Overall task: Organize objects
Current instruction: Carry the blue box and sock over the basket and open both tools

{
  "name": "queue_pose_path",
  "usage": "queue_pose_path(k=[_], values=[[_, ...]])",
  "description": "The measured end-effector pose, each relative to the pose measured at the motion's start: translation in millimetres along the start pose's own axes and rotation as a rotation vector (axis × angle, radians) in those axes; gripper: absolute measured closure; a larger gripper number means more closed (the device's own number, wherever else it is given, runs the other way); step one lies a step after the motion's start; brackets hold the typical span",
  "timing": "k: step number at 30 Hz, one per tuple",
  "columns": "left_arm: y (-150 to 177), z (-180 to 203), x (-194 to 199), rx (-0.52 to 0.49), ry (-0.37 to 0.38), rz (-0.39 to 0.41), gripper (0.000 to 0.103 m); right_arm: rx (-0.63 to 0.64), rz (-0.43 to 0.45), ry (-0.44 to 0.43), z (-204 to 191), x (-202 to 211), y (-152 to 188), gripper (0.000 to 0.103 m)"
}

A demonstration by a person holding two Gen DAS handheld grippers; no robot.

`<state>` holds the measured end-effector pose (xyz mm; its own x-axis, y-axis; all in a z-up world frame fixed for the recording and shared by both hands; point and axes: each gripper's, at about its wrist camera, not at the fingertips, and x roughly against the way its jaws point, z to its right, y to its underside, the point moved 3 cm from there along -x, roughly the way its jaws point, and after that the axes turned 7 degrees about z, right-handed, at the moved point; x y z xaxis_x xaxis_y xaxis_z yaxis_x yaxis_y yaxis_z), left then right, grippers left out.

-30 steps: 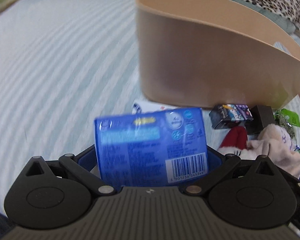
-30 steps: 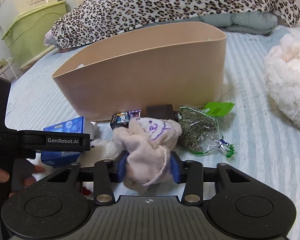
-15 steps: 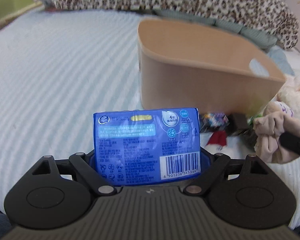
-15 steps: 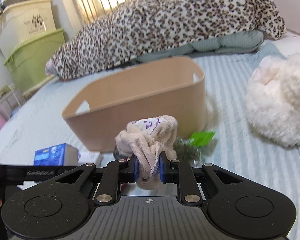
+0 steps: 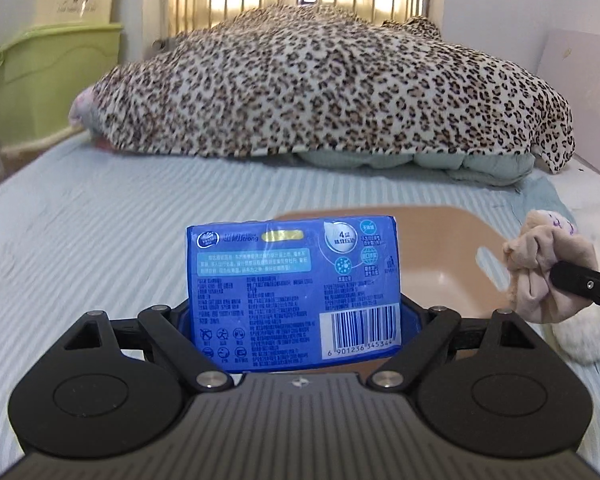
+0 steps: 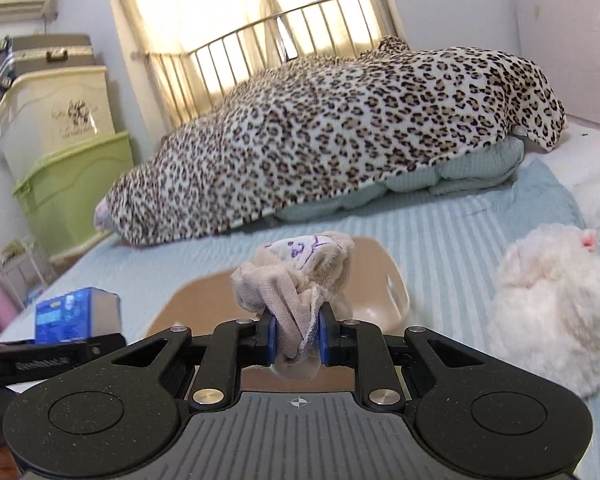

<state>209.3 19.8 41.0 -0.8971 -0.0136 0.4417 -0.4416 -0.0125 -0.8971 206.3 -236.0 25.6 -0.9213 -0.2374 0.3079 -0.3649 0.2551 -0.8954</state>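
Note:
My left gripper (image 5: 296,312) is shut on a blue tissue pack (image 5: 294,288) with a barcode, held up in the air in front of the tan plastic bin (image 5: 444,264). My right gripper (image 6: 296,340) is shut on a bunched beige cloth (image 6: 300,280) with purple print, held above the near side of the bin (image 6: 384,300). The cloth also shows at the right of the left wrist view (image 5: 540,276), and the tissue pack at the left of the right wrist view (image 6: 76,312). The bin's inside looks bare where it shows.
The bin sits on a pale striped bedsheet (image 5: 100,232). A leopard-print blanket (image 5: 320,92) lies across the back. A white fluffy plush (image 6: 556,304) lies right of the bin. Green and cream storage boxes (image 6: 72,184) stand left of the bed.
Both grippers have risen with their loads from the bed surface to above the bin's rim. The small items in front of the bin have dropped out of view.

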Motion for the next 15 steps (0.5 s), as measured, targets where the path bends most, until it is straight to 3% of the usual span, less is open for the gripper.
queue_pose_path(k=[7,15], values=[[-4,23,-51,-0.064,-0.024,-0.011,0.013,0.029,-0.032,0.029,1,-50,-1,0.085],[13,19,-114,-0.029,-0.042,-0.144,0.013,0.115,-0.111,0.082,-3,-89,21,0.085]])
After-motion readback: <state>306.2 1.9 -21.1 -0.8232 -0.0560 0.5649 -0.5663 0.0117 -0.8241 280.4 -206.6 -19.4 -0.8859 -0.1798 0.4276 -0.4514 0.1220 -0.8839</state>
